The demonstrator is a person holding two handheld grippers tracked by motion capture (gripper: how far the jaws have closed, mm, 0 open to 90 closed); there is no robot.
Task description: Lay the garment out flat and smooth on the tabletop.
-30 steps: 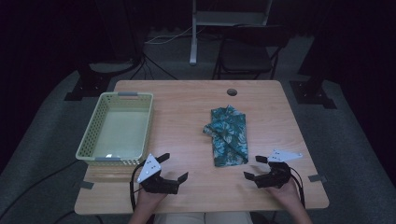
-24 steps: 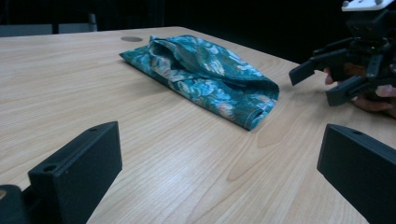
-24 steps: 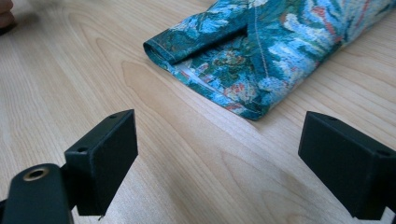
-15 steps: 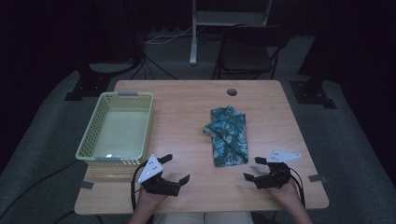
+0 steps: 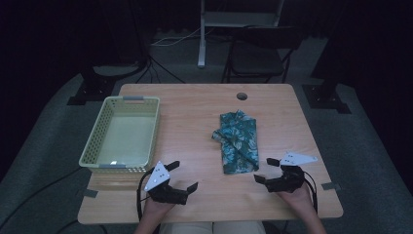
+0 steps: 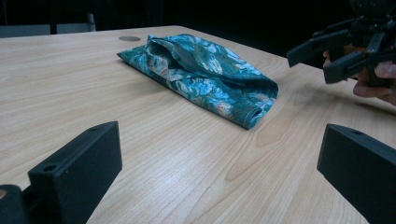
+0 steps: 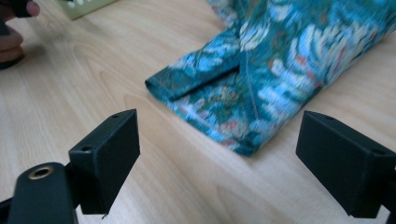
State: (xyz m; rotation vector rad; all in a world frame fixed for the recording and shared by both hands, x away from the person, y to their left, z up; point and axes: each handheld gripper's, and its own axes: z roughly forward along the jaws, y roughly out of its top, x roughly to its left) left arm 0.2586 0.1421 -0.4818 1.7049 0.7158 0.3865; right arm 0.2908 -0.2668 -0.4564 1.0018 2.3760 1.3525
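A folded teal cloth with a floral print (image 5: 238,141) lies on the wooden table (image 5: 195,112), right of centre. My left gripper (image 5: 182,176) rests near the front edge, left of the cloth, open and holding nothing. In the left gripper view the cloth (image 6: 205,74) lies well beyond the spread jaws of my left gripper (image 6: 219,177). My right gripper (image 5: 265,170) sits open just off the cloth's near right corner. In the right gripper view that corner of the cloth (image 7: 280,70) lies a little past the jaws of my right gripper (image 7: 224,158).
A pale green plastic basket (image 5: 153,131) stands empty on the left half of the table. A round cable hole (image 5: 241,96) is at the far edge. A chair (image 5: 258,53) and a stand are behind the table.
Both grippers have shifted only slightly near the front edge. The cloth and basket have not moved.
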